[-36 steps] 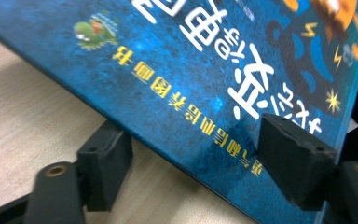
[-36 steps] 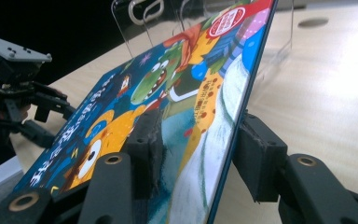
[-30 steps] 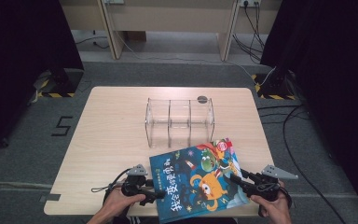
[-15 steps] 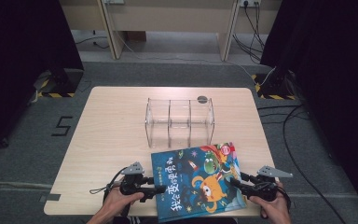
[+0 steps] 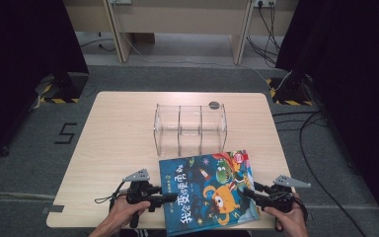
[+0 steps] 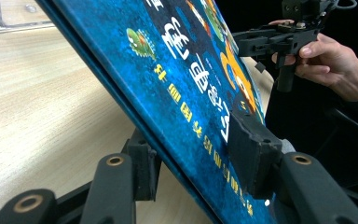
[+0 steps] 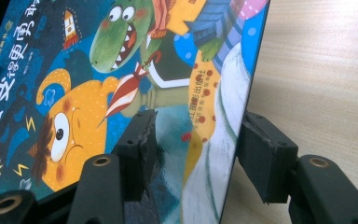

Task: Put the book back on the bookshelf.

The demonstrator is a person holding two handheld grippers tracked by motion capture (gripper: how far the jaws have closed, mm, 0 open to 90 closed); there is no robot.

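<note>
A blue picture book [image 5: 207, 195] with an orange monster on its cover lies at the table's near edge, between my two grippers. My left gripper [image 5: 171, 197] has just been closing on the book's left edge. In the left gripper view one pad [image 6: 251, 154] presses on the cover [image 6: 182, 56] and the other pad [image 6: 142, 158] sits under the spine. My right gripper [image 5: 246, 191] straddles the book's right edge [image 7: 242, 93]. Its jaws have been opening a little, with one pad [image 7: 140, 140] raised off the cover and the other [image 7: 261, 154] beside the edge.
A clear plastic organizer [image 5: 190, 128] with three compartments stands mid-table just behind the book, with a small dark disc [image 5: 214, 104] behind it. Bare wood of the table [image 5: 118, 138] lies to the left. A hand and the right gripper [image 6: 242, 42] appear across the book.
The book has turned from skewed to nearly square with the table edge. The left jaws have closed onto its left edge. Both hands stay near the front.
</note>
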